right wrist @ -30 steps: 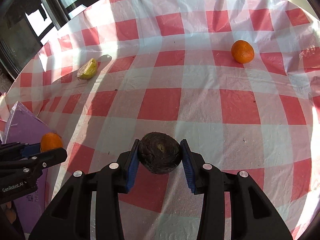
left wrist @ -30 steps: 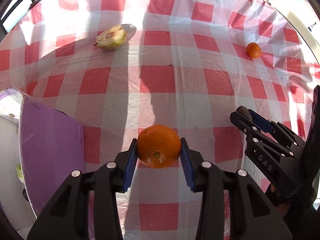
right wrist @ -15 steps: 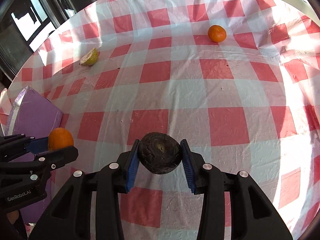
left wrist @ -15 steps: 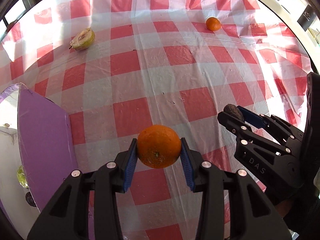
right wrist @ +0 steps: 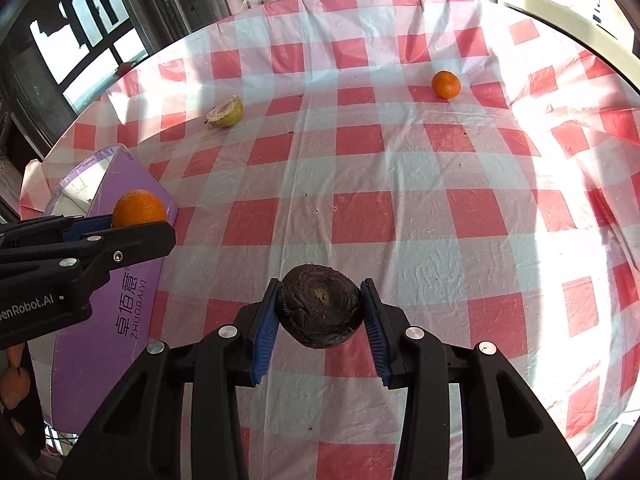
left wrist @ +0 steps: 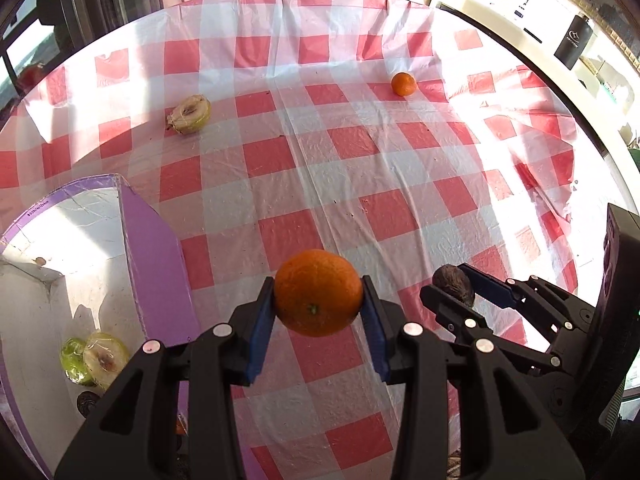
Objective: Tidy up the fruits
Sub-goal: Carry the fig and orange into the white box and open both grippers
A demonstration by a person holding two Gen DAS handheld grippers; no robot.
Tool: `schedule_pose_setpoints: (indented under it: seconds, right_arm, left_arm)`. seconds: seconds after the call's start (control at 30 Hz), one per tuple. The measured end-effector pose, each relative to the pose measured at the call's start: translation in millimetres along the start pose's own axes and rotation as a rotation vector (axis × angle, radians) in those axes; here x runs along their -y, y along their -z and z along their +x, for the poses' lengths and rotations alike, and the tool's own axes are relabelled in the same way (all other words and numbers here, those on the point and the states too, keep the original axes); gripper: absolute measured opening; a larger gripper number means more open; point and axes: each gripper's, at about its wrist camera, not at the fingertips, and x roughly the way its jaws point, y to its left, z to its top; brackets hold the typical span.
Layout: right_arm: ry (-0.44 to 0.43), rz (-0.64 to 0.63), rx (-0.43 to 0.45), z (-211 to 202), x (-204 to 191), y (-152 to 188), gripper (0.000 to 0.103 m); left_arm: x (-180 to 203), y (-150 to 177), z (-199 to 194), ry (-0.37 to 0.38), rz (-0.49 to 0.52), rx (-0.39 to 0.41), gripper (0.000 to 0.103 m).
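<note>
The left tool is clamped on an orange, the fruit pinched at its sides between the two blue pads and held above the checked cloth of the surface, stem end facing the camera. The right tool is clamped in the same way on a dark, wrinkled round fruit, which sits squarely between its pads and clear of the cloth.

The two tools hang side by side over the near part of the surface. In the left wrist view the right tool shows just to the right with the dark fruit in its tips; in the right wrist view the left tool reaches in from the left edge with the orange at its tip, in front of the purple box.

That box stands at the near left corner of the surface, open at the top, with a white inside. In it lie a green fruit half in clear wrap and a small dark item, too hidden to name.

Out on the cloth, a cut yellow-green fruit half lies toward the far left edge, and a small orange lies toward the far right edge, both well apart from either tool. A dark bottle stands on a ledge beyond the far right corner.
</note>
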Motion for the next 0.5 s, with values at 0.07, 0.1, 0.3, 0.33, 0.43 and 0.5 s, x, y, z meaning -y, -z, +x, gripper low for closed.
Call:
schedule_pose_setpoints:
  seconds: [0.07,0.1,0.3,0.33,0.43,0.5]
  right_arm:
    - [-0.005,-0.015,0.011,-6,-12,3,0.040]
    - [-0.008,-0.024,0.016,-9,-18,4,0.040]
    - [-0.028,-0.080,0.045,-20,-55,7,0.040]
    - [-0.031,-0.087,0.049,-21,-61,7,0.040]
    - [-0.037,-0.103,0.061,-23,-76,7,0.040]
    - [-0.039,-0.107,0.065,-23,-84,7,0.040]
  left_arm:
    - [-5,3,-8,0.004,0.003,0.017,0.041]
    - [-8,5,-12,0.006,0.004,0.024,0.041]
    - [-36,18,-33,-0.004,-0.017,0.062,0.041]
    - [-42,20,-36,-0.007,-0.022,0.068,0.041]
    - [-60,28,-44,-0.017,-0.040,0.077,0.041]
    - [-73,34,-48,-0.022,-0.053,0.079,0.041]
